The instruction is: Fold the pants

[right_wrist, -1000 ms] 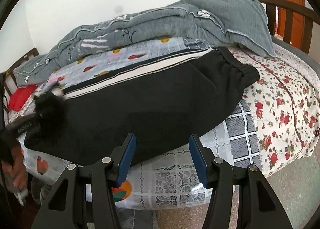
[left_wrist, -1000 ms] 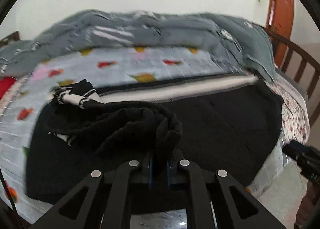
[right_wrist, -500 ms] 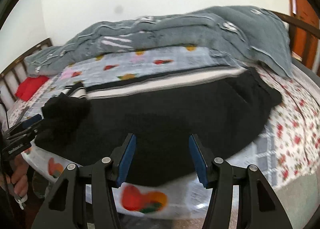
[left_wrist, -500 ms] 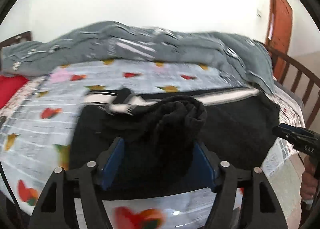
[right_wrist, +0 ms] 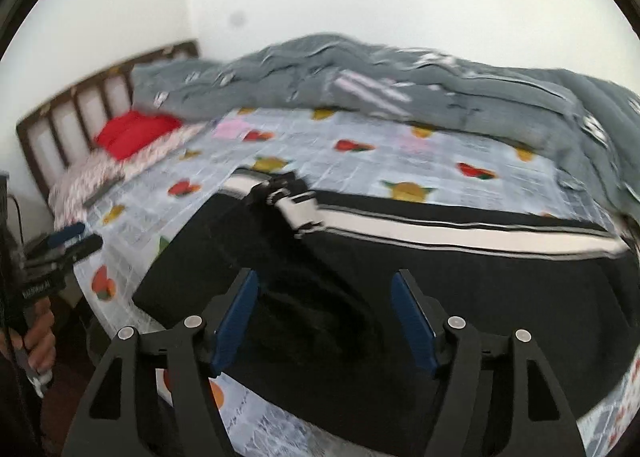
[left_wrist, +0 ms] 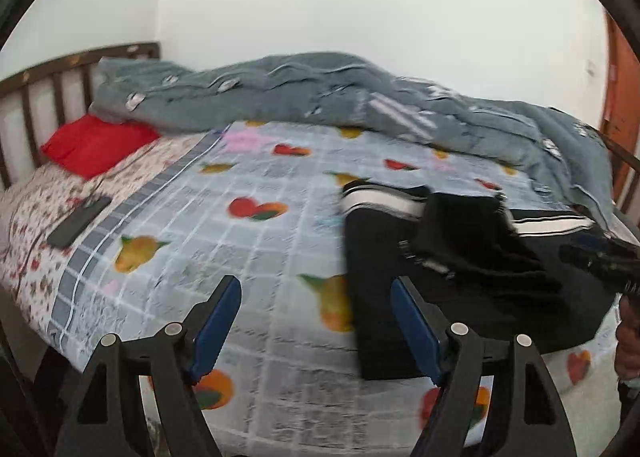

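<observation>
The left tool point(left_wrist: 316, 331) has let go and is still opening, empty; the pants point(right_wrist: 440, 297) lie folded ahead of the opening, empty right tool point(right_wrist: 325, 321).

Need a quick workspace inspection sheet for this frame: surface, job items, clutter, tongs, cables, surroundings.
Surface: bed with a fruit-print sheet.
Job's things: black pants with a white side stripe lie flat, leg end folded back onto them.
Clutter: grey quilt bunched along the far side; red cloth; dark phone-like slab.
Tongs: left tongs opening, nothing between; right tongs opening, poised over the pants, pads clear of the cloth.
Cables: nothing seen on the bed.
Surroundings: white wall, wooden headboard, orange door.
</observation>
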Available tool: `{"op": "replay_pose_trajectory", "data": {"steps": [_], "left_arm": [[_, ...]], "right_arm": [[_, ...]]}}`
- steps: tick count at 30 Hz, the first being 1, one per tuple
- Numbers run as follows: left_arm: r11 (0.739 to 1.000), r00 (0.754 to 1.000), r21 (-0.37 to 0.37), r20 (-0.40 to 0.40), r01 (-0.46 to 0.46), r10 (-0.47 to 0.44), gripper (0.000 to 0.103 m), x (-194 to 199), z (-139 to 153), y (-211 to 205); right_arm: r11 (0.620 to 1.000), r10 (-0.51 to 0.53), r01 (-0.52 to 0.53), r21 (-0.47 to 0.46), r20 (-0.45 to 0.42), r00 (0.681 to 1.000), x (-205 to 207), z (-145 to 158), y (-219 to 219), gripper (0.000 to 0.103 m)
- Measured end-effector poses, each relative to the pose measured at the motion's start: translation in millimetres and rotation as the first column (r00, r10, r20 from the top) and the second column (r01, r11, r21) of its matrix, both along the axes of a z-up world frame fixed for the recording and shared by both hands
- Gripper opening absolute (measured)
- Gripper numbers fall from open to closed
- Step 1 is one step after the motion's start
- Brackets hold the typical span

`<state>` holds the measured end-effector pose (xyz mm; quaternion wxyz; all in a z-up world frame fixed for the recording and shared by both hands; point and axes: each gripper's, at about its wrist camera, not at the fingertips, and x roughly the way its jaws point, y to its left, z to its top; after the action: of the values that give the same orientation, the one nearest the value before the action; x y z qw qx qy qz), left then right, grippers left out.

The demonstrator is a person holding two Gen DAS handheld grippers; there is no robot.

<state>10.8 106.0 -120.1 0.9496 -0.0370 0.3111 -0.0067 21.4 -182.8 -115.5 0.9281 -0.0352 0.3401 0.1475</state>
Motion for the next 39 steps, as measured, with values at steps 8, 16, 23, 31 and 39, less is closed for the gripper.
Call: {"op": "replay_pose_trajectory", "data": {"steps": [8,16,23,31,39], "left_arm": [[0.999,0.998,-0.032,-0.051,-0.040,0.038,0.076,14,-24,29],[0.999,0.998,-0.036,-0.061,-0.027,0.025,0.076,29,-29,24],[1.000,0.998,-0.007,-0.050,-0.030,0.029,0.076,31,-23,22],[0.998,0.998,-0.054,-0.047,-0.043,0.041,0.076,30,-19,34],[0.995,0.998,-0.098,-0.055,-0.034,0.029,0.076,29,-23,24]], "right_arm": [[0.998,0.051,-0.054,-0.021,-0.117,0.992,52,-46,25,0.069],[0.978,0.198,-0.203,-0.037,-0.112,0.974,50,-58,72,0.081],[0.977,0.132,-0.146,-0.153,-0.099,0.986,65,-65,91,0.015],[0.989,-0.145,0.144,-0.022,-0.080,0.986,102,-14,-29,0.024],[0.980,-0.162,0.175,0.096,-0.128,0.978,53,-19,-78,0.051]]}}
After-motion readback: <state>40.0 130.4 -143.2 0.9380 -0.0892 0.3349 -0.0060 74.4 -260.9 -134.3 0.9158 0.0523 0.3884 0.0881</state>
